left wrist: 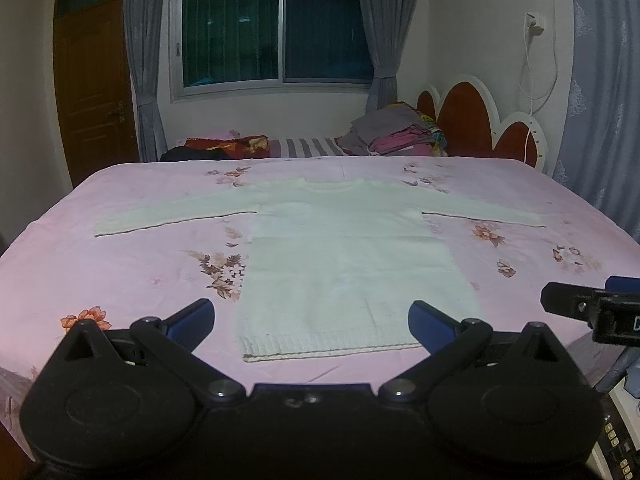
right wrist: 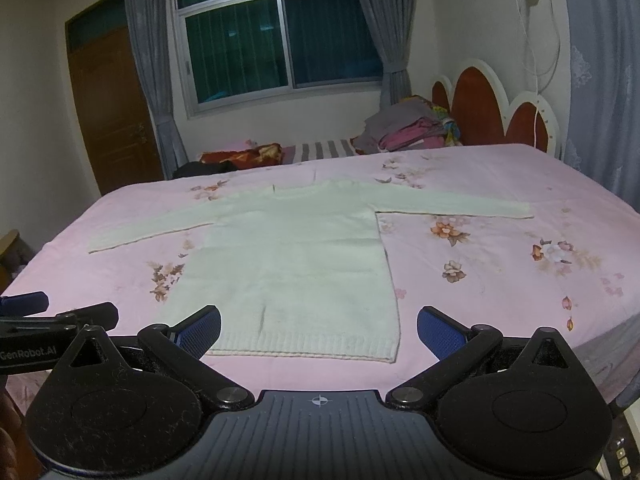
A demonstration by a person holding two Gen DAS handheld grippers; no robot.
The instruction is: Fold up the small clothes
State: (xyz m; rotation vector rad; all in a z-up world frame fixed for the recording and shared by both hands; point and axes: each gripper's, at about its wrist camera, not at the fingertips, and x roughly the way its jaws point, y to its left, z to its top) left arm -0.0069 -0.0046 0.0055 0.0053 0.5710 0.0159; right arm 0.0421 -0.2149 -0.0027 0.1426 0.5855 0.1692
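Observation:
A small white knitted sweater (left wrist: 344, 256) lies flat on the pink flowered bed sheet (left wrist: 120, 272), sleeves spread out to both sides, hem toward me. It also shows in the right wrist view (right wrist: 292, 264). My left gripper (left wrist: 312, 320) is open and empty, hovering just before the hem. My right gripper (right wrist: 320, 328) is open and empty, also just before the hem. The right gripper shows at the right edge of the left wrist view (left wrist: 592, 308); the left gripper shows at the left edge of the right wrist view (right wrist: 56, 320).
A pile of folded clothes (left wrist: 396, 132) and a dark red bundle (left wrist: 228, 146) lie at the far side of the bed. A red and white headboard (left wrist: 480, 120) stands at the right. A window, curtains and a wooden door (left wrist: 96, 84) are behind.

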